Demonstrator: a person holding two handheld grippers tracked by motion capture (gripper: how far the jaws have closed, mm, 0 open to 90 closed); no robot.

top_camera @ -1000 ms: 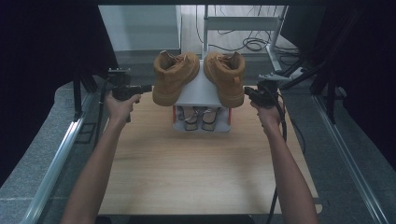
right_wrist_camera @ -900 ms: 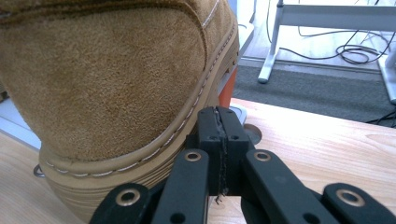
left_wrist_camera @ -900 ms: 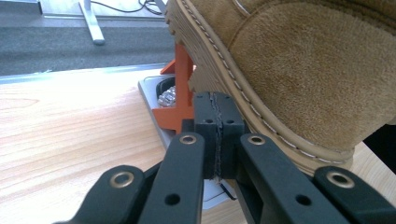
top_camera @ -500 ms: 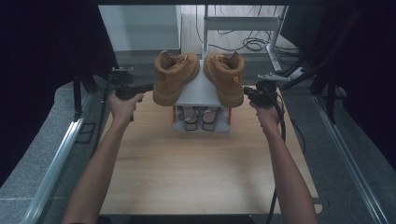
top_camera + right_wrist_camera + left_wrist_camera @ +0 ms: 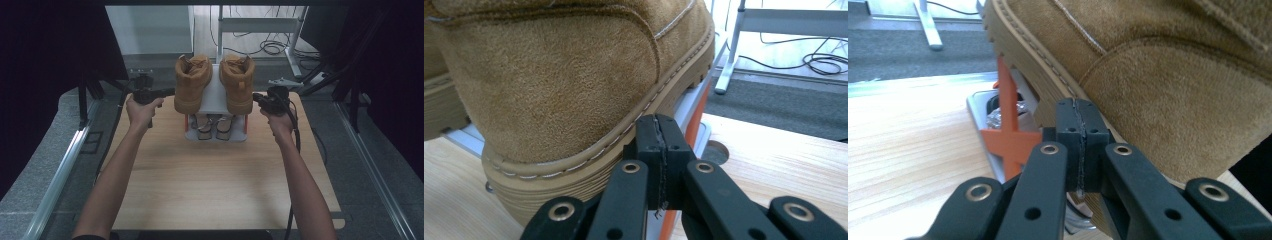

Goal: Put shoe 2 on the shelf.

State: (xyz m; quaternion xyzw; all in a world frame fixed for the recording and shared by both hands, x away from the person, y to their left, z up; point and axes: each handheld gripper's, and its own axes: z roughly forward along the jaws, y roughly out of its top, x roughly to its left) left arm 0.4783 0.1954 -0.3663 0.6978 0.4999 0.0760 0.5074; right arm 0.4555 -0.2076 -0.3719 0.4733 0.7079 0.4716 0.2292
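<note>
Leftmost, the left tool (image 5: 167, 91), jaws closed on nothing, points at the outer side of the left tan suede boot (image 5: 193, 82). Both boots stand atop a small grey two-tier rack (image 5: 216, 100) on the pale wooden surface (image 5: 215, 175). Beside the right tan suede boot (image 5: 237, 82), the right tool (image 5: 257, 97) is likewise closed and empty.

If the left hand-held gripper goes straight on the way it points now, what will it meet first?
Most likely the left boot: the shut left hand-held gripper points at its sole edge near the heel, already very close.
</note>
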